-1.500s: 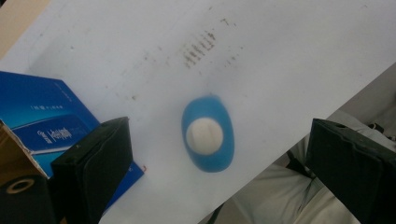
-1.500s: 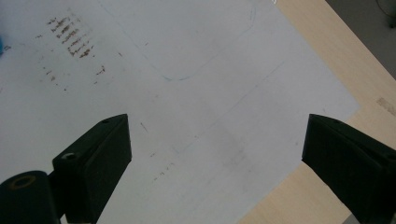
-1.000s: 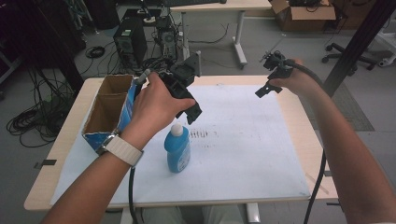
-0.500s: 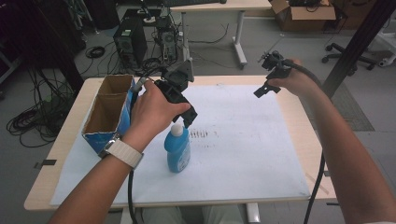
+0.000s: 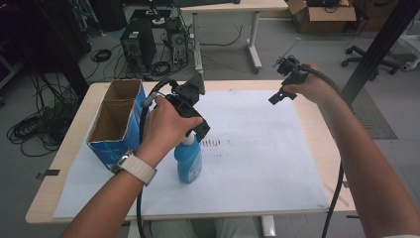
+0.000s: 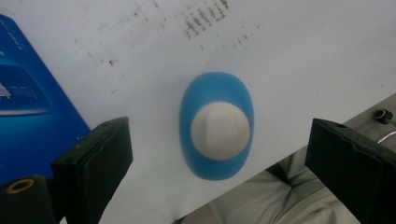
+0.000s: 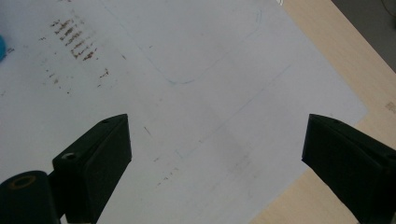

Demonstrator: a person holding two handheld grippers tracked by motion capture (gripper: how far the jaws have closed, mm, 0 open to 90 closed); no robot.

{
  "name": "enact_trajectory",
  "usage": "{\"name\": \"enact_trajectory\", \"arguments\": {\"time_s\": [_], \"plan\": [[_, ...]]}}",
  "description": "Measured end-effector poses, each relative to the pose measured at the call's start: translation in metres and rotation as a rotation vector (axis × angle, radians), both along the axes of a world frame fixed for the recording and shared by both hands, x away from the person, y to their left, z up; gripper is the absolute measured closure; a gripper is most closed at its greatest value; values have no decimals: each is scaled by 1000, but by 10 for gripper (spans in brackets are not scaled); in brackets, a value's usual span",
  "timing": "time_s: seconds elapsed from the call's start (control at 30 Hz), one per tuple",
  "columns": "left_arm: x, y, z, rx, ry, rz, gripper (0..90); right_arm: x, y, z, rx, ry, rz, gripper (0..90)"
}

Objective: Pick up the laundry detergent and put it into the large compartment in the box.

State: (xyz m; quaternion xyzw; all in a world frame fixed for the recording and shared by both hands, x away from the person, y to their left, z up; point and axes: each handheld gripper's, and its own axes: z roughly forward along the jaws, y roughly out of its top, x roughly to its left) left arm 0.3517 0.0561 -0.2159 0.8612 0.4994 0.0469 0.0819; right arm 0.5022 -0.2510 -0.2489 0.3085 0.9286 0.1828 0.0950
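Left hand-held gripper point(image 6: 219, 154), jaws apart, hovers over blue bottle point(image 6: 217, 125) beside cardboard box point(image 5: 115, 124).

A white paper sheet point(image 5: 257, 158) is spread over the light wooden table point(image 5: 322, 129). A blue plastic bottle with a white cap point(image 5: 188, 159) is stood upright on the sheet, at about 7 o'clock from the sheet's middle. A blue open-topped cardboard box point(image 5: 115, 124) is placed just beside the bottle, at its 10 o'clock, near the table's left edge. The left gripper point(image 5: 194, 111) is held directly above the bottle; in the left gripper view the bottle point(image 6: 216, 125) is seen between the spread jaws. The right gripper point(image 5: 285, 84) is held well apart, at 2 o'clock from the bottle, over the sheet's far edge.
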Motion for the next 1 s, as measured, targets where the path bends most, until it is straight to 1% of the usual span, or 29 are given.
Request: {"name": "enact_trajectory", "arguments": {"time_s": [0.13, 0.23, 0.37, 0.4, 0.53, 0.73, 0.9, 1.0], "plan": [[0, -1, -8, 2, 7, 9, 77, 0, 0, 0, -1, 2, 1, 81], [0, -1, -10, 1, 4, 15, 77, 0, 0, -1, -1, 2, 2, 81], [0, -1, -14, -7, 10, 20, 77, 0, 0, -1, 3, 0, 1, 81], [1, 0, -18, -12, 17, 25, 77, 0, 0, -1, 6, 0, -2, 81], [1, 0, -23, -17, 27, 31, 77, 0, 0, -3, 4, 4, -1, 81], [1, 0, -36, -25, 46, 45, 77, 1, 0, -4, 2, 5, 0, 81], [0, -1, -40, -27, 55, 55, 77, 1, 1, -5, 3, 5, 2, 80], [0, -1, -43, -19, 64, 60, 78, 1, 1, -6, 4, 9, 4, 81]]}}
